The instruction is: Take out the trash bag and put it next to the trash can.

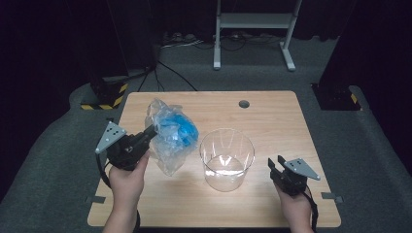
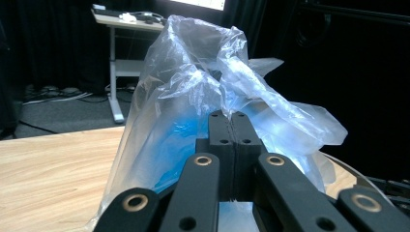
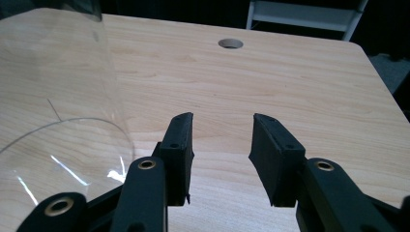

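You work at 1 wooden table [image 1: 272,204], bare except for 1 round cable hole [image 1: 244,104] near its far edge and the 2 things in play. The larger is 1 clear glass container [image 1: 227,158], standing upright and open-topped near the middle of the table, just to the right of the bag; I judge it is placed there as the target, mouth up so something can be dropped in. To its left is 1 crumpled clear plastic bag [image 1: 167,133] with something blue inside, raised off the wood at its gripped edge because you hold it there. Your left gripper [image 1: 149,132] has its jaws clenched on the film of the bag; in the left gripper view the 2 black jaws meet with plastic pinched between them, a grip on the loose film rather than the contents, likely so the bag can be lifted and tipped. Your right gripper [image 3: 220,145] waits on the right of the container, near it but apart, jaws released with a clear gap and nothing between them, probably ready to steady the glass.
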Demonstrator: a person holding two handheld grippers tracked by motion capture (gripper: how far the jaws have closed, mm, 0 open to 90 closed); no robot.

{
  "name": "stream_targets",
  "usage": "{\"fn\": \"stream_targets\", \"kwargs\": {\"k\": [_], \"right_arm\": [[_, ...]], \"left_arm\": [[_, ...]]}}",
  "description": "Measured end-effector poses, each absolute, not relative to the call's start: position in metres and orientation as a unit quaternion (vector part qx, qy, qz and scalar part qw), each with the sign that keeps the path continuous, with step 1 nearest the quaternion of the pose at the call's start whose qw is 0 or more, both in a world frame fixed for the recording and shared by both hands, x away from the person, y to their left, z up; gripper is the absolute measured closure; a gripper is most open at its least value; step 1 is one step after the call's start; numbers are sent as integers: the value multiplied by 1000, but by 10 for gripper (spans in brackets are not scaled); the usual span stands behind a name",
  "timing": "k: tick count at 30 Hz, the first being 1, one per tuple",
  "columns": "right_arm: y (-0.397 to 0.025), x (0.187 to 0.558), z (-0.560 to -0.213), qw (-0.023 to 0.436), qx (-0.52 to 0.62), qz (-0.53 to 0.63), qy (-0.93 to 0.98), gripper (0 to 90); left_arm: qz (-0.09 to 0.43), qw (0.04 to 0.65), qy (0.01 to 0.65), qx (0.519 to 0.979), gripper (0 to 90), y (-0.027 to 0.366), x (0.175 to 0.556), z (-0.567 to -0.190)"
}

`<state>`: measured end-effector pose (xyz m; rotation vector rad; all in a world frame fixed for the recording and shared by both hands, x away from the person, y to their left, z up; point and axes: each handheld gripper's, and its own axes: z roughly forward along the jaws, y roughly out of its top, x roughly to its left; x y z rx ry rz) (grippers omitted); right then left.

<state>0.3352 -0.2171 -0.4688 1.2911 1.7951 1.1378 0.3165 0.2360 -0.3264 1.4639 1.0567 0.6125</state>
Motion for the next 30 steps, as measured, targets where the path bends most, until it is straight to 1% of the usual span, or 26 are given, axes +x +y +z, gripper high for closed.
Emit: {"fn": "stream_targets", "kwargs": {"k": [9, 17, 24, 30], "right_arm": [[-222, 340, -474, 314, 501, 427, 684, 589], [-222, 342, -480, 302, 505, 424, 689, 582], [-221, 347, -479, 304, 499, 428, 690, 580], [-216, 346, -480, 302, 493, 425, 697, 578]], "left_arm": [[257, 581, 464, 618, 894, 244, 322, -334], [258, 571, 465, 625, 894, 244, 330, -346], [252, 558, 472, 634, 893, 242, 341, -364], [246, 547, 475, 644, 893, 237, 351, -387]]}}
